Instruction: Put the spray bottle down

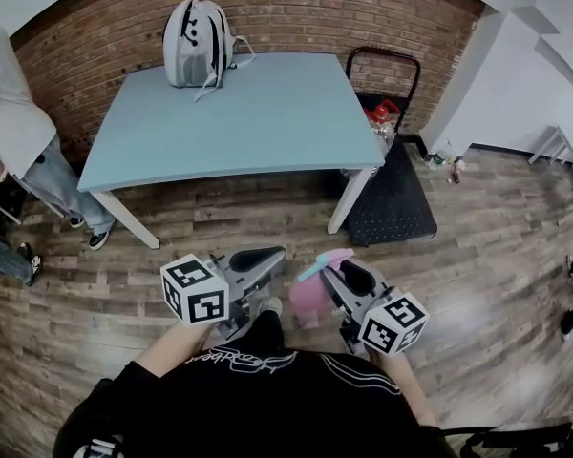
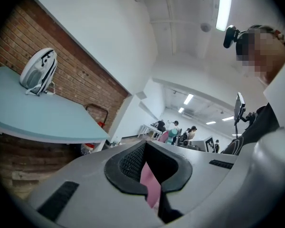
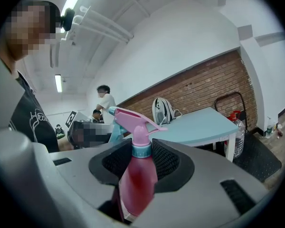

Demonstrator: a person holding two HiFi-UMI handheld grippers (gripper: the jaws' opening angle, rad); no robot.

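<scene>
The light blue table (image 1: 267, 132) stood ahead, its near edge running bare from corner to corner. A grey backpack (image 1: 199, 43) sat upright at its far left corner, close to the brick wall (image 1: 363, 17), and the rest of the top showed plain blue. A wide band of wood floor (image 1: 497, 256) lay between the near edge and the person holding the grippers, and it ran on to the right. Just off the table's right edge, beside the near right leg, stood a black cart (image 1: 393, 198) with a looped handle, carrying red things (image 1: 382, 113) and a clear water bottle (image 3: 236, 137). Off the left edge stood a bystander (image 1: 10, 113) in a white top and jeans. Both grippers were over the floor, short of the near edge and near each other. The right gripper (image 1: 349, 273) had its jaws pressed on the spray bottle (image 3: 138, 179), gripping the body just under the collar, so the bottle was in the air and well clear of the table. It had a translucent pink-red body, a teal collar ring and a pink trigger head with a pale blue piece beneath it. The left gripper (image 1: 267, 256) had its jaws a narrow slit apart. A strip of pink showed in the slit, and I could not tell whether it lay between them or beyond.
</scene>
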